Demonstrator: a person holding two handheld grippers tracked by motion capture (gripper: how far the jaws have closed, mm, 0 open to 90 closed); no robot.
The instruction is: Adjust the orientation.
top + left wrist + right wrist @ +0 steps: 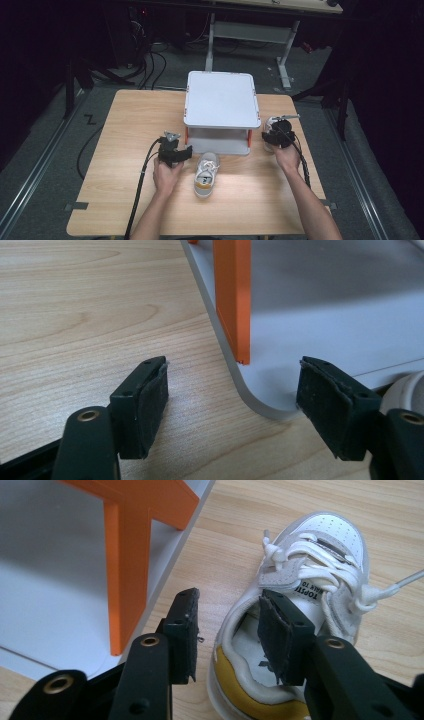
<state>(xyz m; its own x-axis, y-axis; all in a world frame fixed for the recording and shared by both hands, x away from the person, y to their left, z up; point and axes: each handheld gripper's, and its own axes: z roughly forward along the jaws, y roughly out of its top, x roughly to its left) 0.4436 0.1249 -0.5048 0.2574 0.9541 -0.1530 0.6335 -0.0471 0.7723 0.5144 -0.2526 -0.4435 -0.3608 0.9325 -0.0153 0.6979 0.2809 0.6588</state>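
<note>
From my remote seat I took the white two-level shelf (pixel 221 100) with orange posts, which stood on the far middle of the wooden table (pixel 115 165), as my landmark. Left of its front left corner, my left gripper (pixel 187 151) sat low over the table with its jaws spread wide and nothing between them; in the left gripper view the shelf's rounded bottom corner (pixel 265 407) and one orange post (pixel 234 300) lay just ahead of its pads. In front of the shelf, near its front edge, one white sneaker (pixel 206 175) with a yellow heel rested on the table, toe toward the shelf. Just right of the shelf's front right corner sat a second white sneaker (pixel 295 625). My right gripper (pixel 272 134) was at it, jaws part open, one pad inside the shoe's opening and the other outside its wall; I could not tell whether the pads pressed the wall.
</note>
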